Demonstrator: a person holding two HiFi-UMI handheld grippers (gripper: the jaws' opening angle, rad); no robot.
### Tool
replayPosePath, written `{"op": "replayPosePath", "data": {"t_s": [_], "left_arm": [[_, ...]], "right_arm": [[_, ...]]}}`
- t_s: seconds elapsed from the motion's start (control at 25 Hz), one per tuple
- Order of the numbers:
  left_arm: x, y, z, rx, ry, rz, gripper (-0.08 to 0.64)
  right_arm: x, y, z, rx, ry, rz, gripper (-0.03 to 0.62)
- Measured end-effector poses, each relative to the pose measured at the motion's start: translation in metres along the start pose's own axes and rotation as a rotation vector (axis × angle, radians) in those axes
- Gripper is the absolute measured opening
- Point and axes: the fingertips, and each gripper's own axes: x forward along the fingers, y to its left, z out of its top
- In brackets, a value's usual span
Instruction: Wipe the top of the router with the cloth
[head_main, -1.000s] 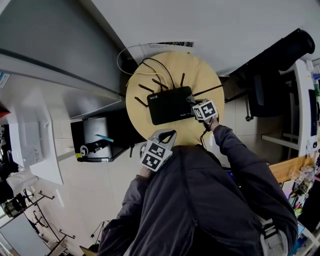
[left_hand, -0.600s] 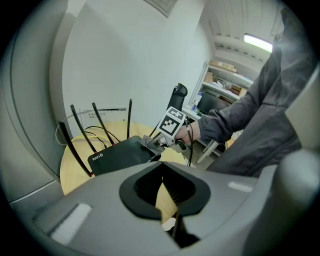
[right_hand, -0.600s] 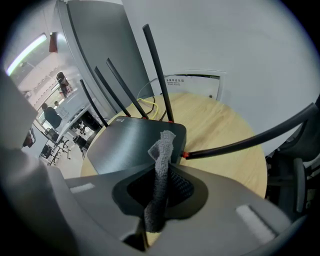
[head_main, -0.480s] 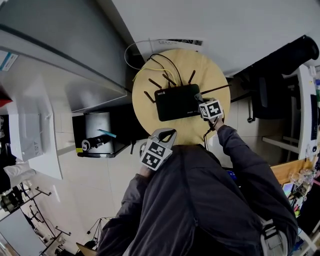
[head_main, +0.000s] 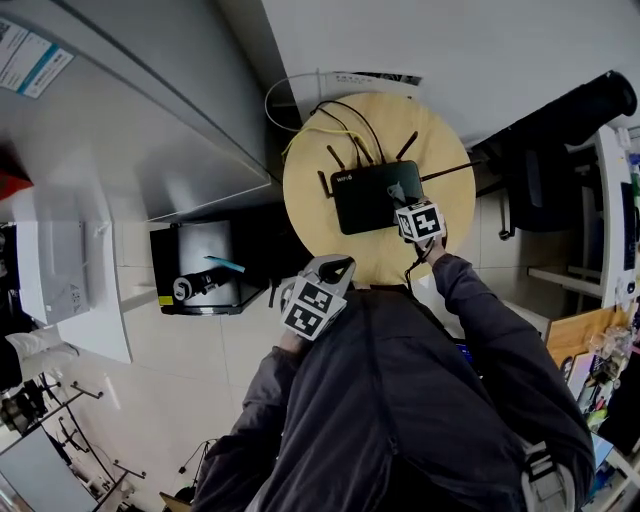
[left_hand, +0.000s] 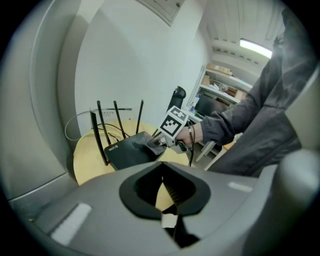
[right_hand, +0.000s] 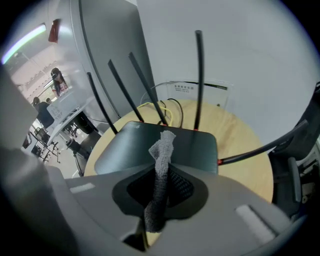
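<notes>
— While the right gripper (right_hand: 158, 200) pinches the cloth (right_hand: 161, 167), where is the router (right_hand: 197, 147)?
— Right ahead of those jaws, under the cloth tip; the left gripper (left_hand: 166, 197) has its 2 jaws pressed together, empty.

Round light-wood tabletop (head_main: 312, 195). A black router (head_main: 372, 197) lies flat on it, about the middle and a bit toward the far edge, with white print at its left end. Thin black antennas (head_main: 334, 158) stand up along the router's far side; one leans out toward the right edge of the tabletop. A yellow cable (right_hand: 148, 105) and black cables (right_hand: 175, 103) lie on the wood behind the router, near the far edge.
</notes>
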Motion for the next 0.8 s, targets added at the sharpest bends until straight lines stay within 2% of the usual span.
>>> {"op": "replayPosePath", "data": {"t_s": [0.16, 0.44, 0.64, 0.8], "left_arm": [[-0.012, 0.005, -0.011, 0.002, 0.0, -0.008, 0.0], [-0.029, 0.016, -0.025, -0.009, 0.001, 0.009, 0.0], [-0.032, 0.025, -0.025, -0.011, -0.032, 0.036, 0.0], [-0.033, 0.027, -0.026, -0.021, -0.015, 0.04, 0.0]], "right_arm": [[0.008, 0.054, 0.006, -0.032, -0.022, 0.082, 0.031], [0.024, 0.122, 0.007, -0.091, -0.021, 0.187, 0.031], [0.035, 0.14, 0.003, -0.12, 0.007, 0.226, 0.031], [0.035, 0.141, 0.004, -0.136, 0.008, 0.243, 0.031]]}}
